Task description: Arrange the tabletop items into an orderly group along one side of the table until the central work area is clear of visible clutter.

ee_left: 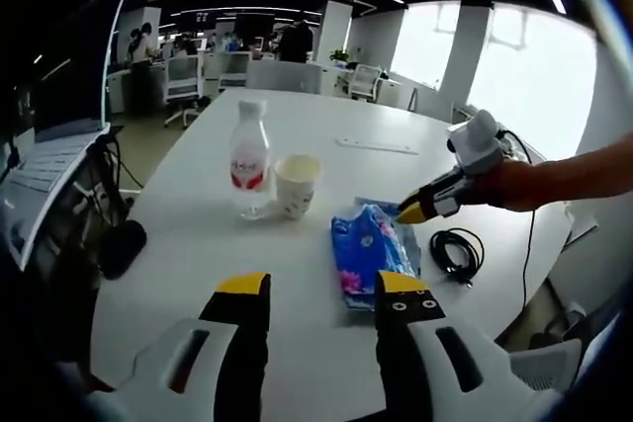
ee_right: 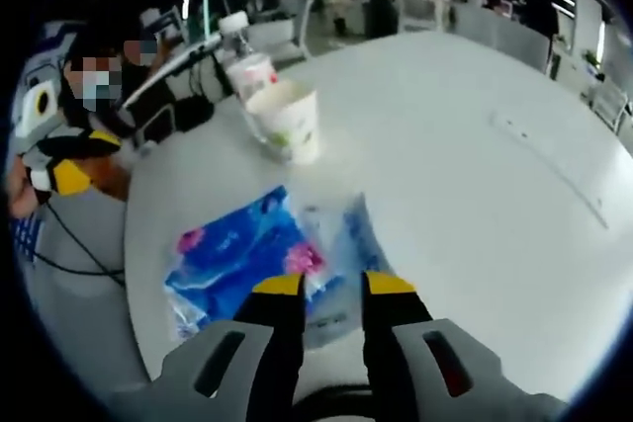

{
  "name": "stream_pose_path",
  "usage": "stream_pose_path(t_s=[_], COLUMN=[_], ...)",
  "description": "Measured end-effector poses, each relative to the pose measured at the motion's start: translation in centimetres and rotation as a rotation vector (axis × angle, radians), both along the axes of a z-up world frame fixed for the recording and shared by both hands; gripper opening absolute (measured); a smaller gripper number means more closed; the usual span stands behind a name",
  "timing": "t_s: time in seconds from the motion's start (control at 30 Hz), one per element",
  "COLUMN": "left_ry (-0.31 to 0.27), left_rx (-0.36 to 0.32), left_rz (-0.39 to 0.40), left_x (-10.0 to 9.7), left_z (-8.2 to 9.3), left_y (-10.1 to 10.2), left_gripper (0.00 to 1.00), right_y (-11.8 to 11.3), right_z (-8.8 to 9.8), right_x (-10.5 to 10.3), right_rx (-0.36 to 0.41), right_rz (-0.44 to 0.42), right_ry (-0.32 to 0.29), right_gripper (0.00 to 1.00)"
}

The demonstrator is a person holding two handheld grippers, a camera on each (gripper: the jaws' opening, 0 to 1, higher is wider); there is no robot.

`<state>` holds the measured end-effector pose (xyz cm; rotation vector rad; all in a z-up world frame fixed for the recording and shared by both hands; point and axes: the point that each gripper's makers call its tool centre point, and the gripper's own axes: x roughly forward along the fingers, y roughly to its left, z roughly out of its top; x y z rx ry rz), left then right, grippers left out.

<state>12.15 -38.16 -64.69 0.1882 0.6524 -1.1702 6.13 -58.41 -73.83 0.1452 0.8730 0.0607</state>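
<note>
On the white counter [ee_left: 326,135], the left gripper [ee_left: 324,295] hovers with its fingers apart and nothing between them. Just ahead of its right finger lies a blue flowered tissue pack [ee_left: 368,252]; farther ahead stand a paper cup [ee_left: 296,185] and a water bottle [ee_left: 249,159], side by side. A coiled black cable [ee_left: 457,250] lies right of the pack. The right gripper [ee_right: 333,286] has its fingers apart just over the tissue pack [ee_right: 252,259], whose near edge sits between the tips.
</note>
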Motion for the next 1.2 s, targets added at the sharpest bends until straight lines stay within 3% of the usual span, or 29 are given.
stream_pose_path(t_s=[0.2,0.3,0.47,0.53,0.9,1.13,1.2], left_ry=[0.004,0.017,0.022,0.023,0.025,0.025,0.027], left_rx=[0.004,0.006,0.017,0.019,0.010,0.001,0.006], left_rz=[0.004,0.005,-0.001,-0.003,-0.003,-0.008,-0.015], left_x=[0.0,-0.2,-0.8,-0.9,-1.3,-1.9,-2.3], left_z=[-0.1,-0.4,-0.7,-0.8,-0.4,-0.2,-0.4], left_y=[0.2,0.4,0.8,0.9,0.8,0.7,0.8], left_gripper=[0.41,0.41,0.41,0.41,0.41,0.40,0.41], right_y=[0.8,1.4,1.7,1.4,1.6,1.1,0.9], right_z=[-0.2,-0.3,-1.1,-0.7,-0.4,-0.3,-0.1], right_x=[1.2,2.1,2.2,2.3,-1.0,-4.1,-4.8], right_rx=[-0.013,-0.011,-0.044,-0.042,-0.014,0.009,0.046], right_rz=[0.060,0.095,0.135,0.104,0.042,-0.072,-0.165], right_ry=[0.002,-0.014,0.004,-0.016,-0.024,-0.017,-0.033], right_gripper=[0.19,0.11,0.08,0.01,0.00,0.00,0.00])
